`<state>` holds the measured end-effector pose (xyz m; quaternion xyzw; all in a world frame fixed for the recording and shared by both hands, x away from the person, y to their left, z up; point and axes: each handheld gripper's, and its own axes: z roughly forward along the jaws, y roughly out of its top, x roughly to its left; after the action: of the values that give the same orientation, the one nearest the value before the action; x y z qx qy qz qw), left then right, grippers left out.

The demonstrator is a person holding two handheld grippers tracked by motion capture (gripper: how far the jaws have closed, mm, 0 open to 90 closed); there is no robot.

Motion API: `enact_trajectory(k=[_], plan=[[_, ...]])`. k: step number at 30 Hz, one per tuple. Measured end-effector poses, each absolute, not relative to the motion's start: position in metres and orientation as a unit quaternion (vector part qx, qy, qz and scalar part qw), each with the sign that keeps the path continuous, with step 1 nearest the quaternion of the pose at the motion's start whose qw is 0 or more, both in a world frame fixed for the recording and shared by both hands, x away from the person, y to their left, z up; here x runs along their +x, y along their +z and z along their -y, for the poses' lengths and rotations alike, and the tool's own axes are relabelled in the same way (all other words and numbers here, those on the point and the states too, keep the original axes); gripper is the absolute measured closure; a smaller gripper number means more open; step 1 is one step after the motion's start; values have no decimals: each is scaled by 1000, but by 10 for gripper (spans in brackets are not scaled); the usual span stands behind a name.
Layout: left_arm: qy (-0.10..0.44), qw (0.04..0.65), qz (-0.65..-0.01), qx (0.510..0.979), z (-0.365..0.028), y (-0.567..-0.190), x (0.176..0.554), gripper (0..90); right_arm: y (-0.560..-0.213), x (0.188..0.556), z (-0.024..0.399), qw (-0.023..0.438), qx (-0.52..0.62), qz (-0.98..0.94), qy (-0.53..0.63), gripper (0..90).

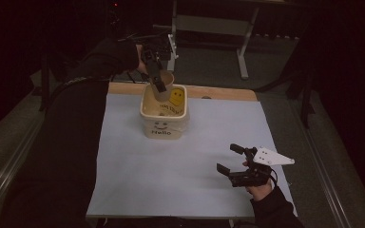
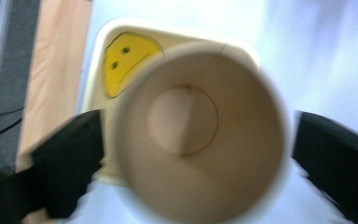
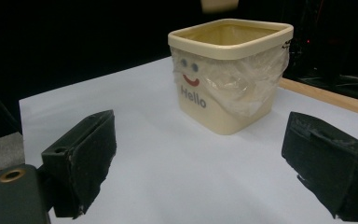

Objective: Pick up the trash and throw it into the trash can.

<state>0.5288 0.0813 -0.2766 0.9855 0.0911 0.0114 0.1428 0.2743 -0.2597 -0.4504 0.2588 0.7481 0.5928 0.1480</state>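
On the left, the left gripper [image 1: 158, 81] hangs above the far rim of the cream tub [image 1: 164, 127], the landmark here, which stands on the white sheet of the counter [image 1: 138, 190] near its far edge. Between its jaws sits a paper cup [image 1: 164, 86], tipped so that its mouth faces the gripper's own camera and its round bottom points down toward the tub. In the left gripper view the cup [image 2: 200, 135] lies between the two black jaws with a pale gap on each side, so the pads appear to stand off its wall rather than press it; the jaws are spread wide. The cup's long axis runs down into the tub's opening, beside the yellow smiley face [image 2: 126, 63] on the tub's inner wall. Judged from this, the cup is about to drop or be set inside the tub, and the left hand is the one at work.

To the right of the tub and well nearer the person, the right gripper [image 1: 230, 161] rests low over the sheet, jaws wide and empty, pointing at the tub's "Hello" side [image 3: 193, 98].
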Motion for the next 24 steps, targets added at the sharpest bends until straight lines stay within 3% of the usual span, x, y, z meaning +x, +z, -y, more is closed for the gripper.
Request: enact_trajectory(k=[13,24], plan=[[30,205,-88,974,-86,-267,517,6,-450,274,259,152,256,-749,592,97],[27,210,-97,973,-98,-268,505,6,-449,273,259,155,255,-750,591,97]])
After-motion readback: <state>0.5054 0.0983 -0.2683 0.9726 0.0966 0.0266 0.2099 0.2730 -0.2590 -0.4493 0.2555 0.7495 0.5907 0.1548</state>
